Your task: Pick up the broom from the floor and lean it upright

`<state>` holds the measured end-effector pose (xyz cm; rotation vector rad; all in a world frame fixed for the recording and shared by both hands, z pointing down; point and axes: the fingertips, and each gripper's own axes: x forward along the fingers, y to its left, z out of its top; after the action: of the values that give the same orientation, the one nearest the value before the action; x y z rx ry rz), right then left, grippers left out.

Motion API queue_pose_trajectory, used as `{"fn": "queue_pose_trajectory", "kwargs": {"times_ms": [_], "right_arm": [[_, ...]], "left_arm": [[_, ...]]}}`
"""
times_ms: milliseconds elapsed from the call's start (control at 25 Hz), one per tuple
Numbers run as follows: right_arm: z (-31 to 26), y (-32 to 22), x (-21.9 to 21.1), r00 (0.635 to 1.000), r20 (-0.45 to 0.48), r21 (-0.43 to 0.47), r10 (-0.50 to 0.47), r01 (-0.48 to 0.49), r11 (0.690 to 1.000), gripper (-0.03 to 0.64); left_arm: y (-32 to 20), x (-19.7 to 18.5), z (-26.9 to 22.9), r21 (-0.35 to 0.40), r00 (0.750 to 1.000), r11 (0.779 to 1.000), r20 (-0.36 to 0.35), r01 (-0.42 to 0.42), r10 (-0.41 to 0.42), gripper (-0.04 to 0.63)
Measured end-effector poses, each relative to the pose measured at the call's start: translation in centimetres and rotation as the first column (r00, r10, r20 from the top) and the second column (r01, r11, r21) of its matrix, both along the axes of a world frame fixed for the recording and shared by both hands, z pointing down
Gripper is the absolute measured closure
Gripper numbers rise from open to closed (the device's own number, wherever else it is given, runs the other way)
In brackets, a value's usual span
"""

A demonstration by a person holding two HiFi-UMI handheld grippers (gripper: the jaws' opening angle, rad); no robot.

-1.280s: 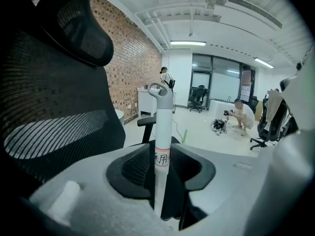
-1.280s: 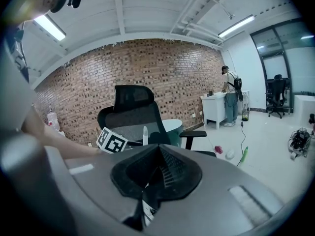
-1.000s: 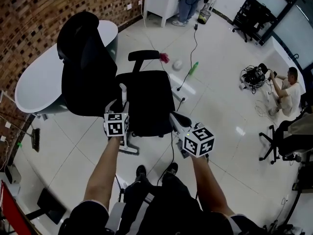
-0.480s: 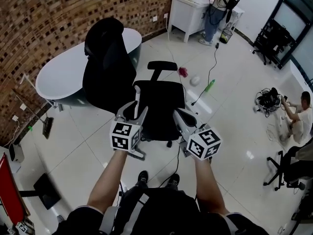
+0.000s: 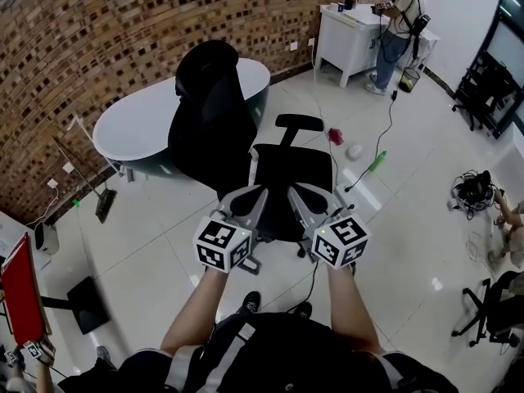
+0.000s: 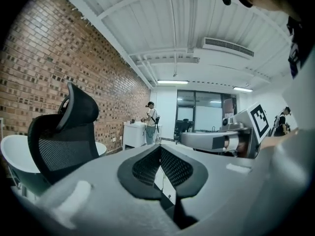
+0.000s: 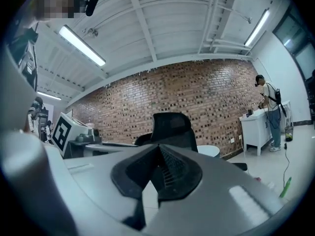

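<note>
The broom is far to the left in the head view, by the brick wall: a thin stick slanting down to a dark head on the floor. Whether it leans or lies flat I cannot tell. Both grippers are held up side by side in front of the person, far from the broom. My left gripper is shut with nothing between its jaws; in the left gripper view its tips meet. My right gripper is also shut and empty, its tips touching.
A black office chair stands directly beyond the grippers, with an oval white table behind it. On the floor lie a red object, a white ball, a green bottle and a cable. A person stands at a white cabinet.
Both grippers have risen and the head view has lifted toward the wall. The left gripper's jaws, apart half a second ago, have shut on nothing.
</note>
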<state>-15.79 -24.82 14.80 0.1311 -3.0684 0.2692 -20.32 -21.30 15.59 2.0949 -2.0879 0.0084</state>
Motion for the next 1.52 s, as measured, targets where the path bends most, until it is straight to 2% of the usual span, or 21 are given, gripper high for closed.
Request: {"fn": "queue_pose_trajectory", "kwargs": {"times_ms": [360, 880, 1520], "right_arm": [[-2.2, 2.1, -0.7, 0.996, 0.039, 0.06, -0.074, 0.072, 0.996, 0.614], [-3.0, 1.6, 0.7, 0.998, 0.032, 0.078, -0.046, 0.043, 0.996, 0.614], [-2.9, 1.0, 1.9, 0.999, 0.039, 0.058, -0.007, 0.005, 0.998, 0.614]], "left_arm": [[1.0, 1.4, -2.8, 0.066, 0.999, 0.997, -0.008, -0.037, 0.037, 0.595], [0.2, 2.5, -3.0, 0.075, 0.997, 0.995, -0.01, -0.069, 0.07, 0.595], [-0.3, 3.4, -2.4, 0.063, 0.995, 0.994, -0.019, -0.092, 0.093, 0.595]]}}
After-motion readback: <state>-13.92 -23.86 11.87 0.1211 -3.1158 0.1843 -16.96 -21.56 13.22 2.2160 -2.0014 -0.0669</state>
